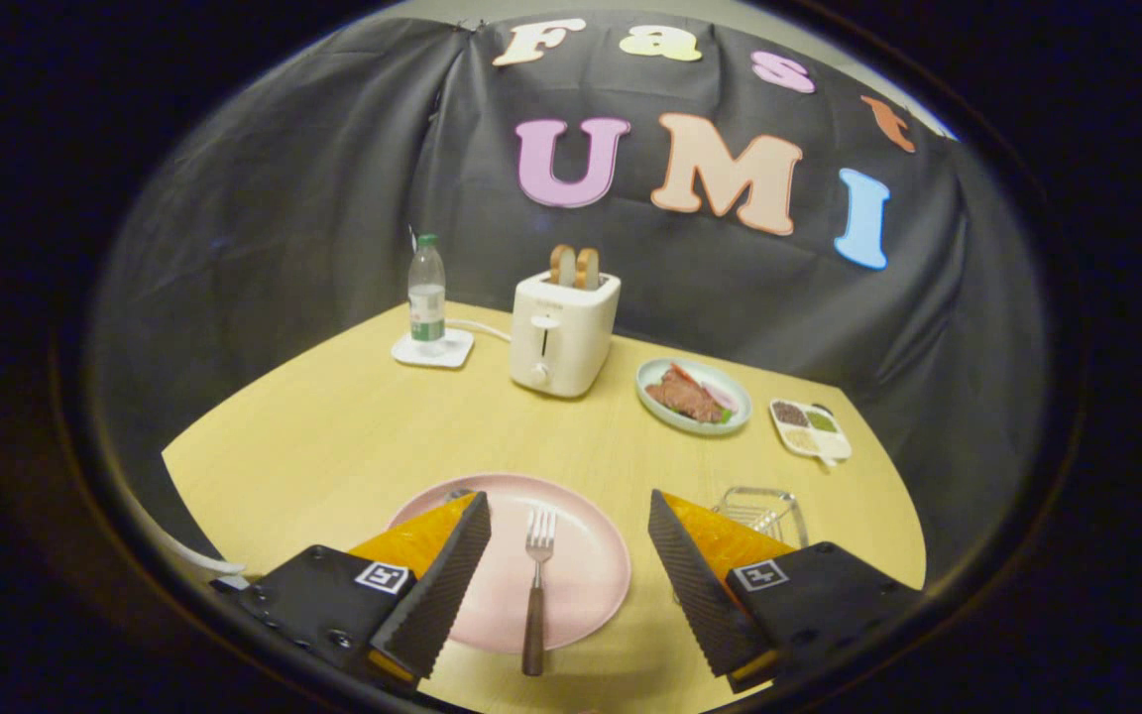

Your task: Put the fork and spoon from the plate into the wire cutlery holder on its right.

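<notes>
— What carries it all?

— A pale wooden table [353,436], its far edge running along the dark booth wall. Near the middle of that far edge stands a white toaster [563,333] with two bread slices [574,266] upright in its slots.

— And closer in?

— At the near edge lies a pink plate [586,565]. The gripper [568,575] hovers above it, its fingers spread wide, holding nothing; one finger covers the plate's left part, the other sits past its right rim.

— The holder?

— The wire cutlery holder [759,508] sits near the table's right edge, just right of the plate, partly hidden behind the right finger.

— What else, going smaller?

— A plate of food [695,395] right of the toaster, then a divided dish [810,428] toward the far right corner. A water bottle [426,295] stands on a white coaster [432,349] near the far left corner.

— And the fork?

— The fork [535,595] lies on the plate between the fingers, prongs pointing away, its brown handle reaching over the near rim. A spoon cannot be made out.
</notes>
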A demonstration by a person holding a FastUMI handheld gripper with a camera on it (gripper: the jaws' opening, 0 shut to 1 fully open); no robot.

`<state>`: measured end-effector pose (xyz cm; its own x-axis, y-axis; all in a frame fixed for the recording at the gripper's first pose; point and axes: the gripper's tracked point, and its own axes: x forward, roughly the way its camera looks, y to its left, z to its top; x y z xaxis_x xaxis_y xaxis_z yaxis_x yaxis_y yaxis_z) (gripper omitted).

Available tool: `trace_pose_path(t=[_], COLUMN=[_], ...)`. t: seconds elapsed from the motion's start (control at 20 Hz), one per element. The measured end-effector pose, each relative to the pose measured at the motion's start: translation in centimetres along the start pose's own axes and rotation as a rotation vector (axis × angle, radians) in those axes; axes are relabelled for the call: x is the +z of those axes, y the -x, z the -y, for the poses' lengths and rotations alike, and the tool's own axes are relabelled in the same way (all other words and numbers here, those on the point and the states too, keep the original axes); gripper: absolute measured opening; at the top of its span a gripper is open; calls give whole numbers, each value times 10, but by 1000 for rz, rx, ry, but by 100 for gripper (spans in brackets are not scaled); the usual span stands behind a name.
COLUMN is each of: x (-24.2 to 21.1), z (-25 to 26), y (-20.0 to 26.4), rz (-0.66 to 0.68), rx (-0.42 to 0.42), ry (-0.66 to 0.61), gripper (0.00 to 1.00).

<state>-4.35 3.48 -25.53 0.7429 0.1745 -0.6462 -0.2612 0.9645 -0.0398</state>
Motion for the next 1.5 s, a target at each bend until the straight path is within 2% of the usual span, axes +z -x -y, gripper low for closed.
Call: trace_pose_path(t=[0.6,1.0,1.05,1.1,1.2,1.35,1.5], x=[-92,-113,-114,-120,-117,-116,-101], z=[-13,-26,-21,-22,-24,-24,-23], y=[-29,-34,-34,-48,-36,-31,-21], rz=[-255,-338,-337,-337,-357,-396,-403], rx=[34,56,22,33,45,53,83], ry=[53,63,79,77,72,80,95], gripper=[100,47,40,33,19,12,12])
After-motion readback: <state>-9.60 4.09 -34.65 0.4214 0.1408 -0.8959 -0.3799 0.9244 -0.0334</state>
